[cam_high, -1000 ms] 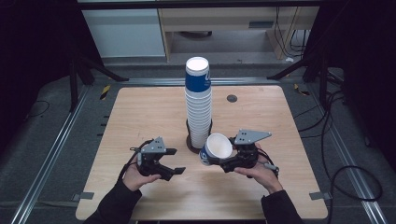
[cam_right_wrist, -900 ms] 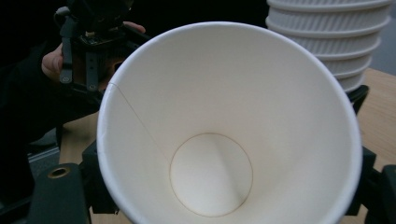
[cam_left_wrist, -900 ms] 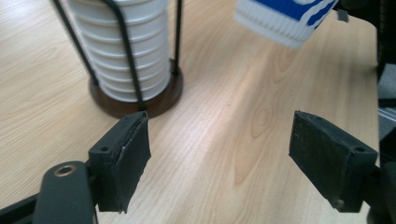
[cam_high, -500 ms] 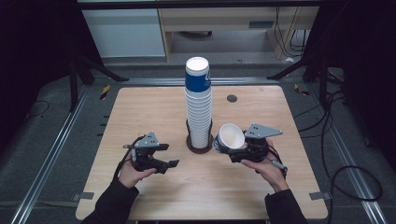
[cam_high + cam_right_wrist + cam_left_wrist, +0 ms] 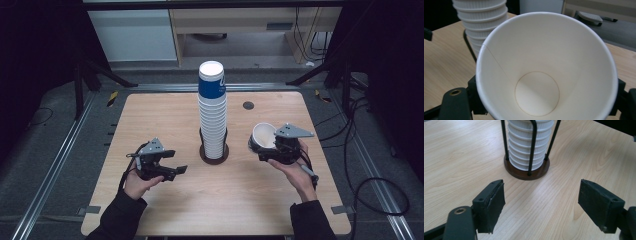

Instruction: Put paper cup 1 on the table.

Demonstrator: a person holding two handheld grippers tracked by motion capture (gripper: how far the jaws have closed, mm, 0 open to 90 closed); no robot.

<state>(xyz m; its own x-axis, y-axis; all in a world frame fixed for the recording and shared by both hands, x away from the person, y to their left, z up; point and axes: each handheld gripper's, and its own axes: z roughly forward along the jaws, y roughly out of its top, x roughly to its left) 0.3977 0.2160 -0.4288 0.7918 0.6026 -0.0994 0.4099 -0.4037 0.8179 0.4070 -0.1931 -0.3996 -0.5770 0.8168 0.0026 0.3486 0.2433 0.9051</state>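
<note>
A tall stack of paper cups [image 5: 212,112], white with a blue top cup, stands in a black wire holder on a brown round base [image 5: 214,154] at the table's middle. My right gripper [image 5: 267,150] is shut on a single white paper cup [image 5: 263,136], held tilted just right of the stack. In the right gripper view that cup [image 5: 546,70] faces the camera with its empty inside, the stack [image 5: 482,20] behind it. My left gripper [image 5: 172,170] stands open left of the base, nothing between its pads. In the left gripper view its jaws frame the holder's base [image 5: 527,168].
The light wooden table [image 5: 150,115] has a small dark round hole [image 5: 248,105] behind the right hand. Metal rails [image 5: 65,150] run along both sides, cables [image 5: 360,150] lie on the floor at the right, and a cabinet [image 5: 135,30] stands beyond the far edge.
My right gripper has carried the single cup to the right, away from the stack. The left gripper has shifted slightly left and stays open.
</note>
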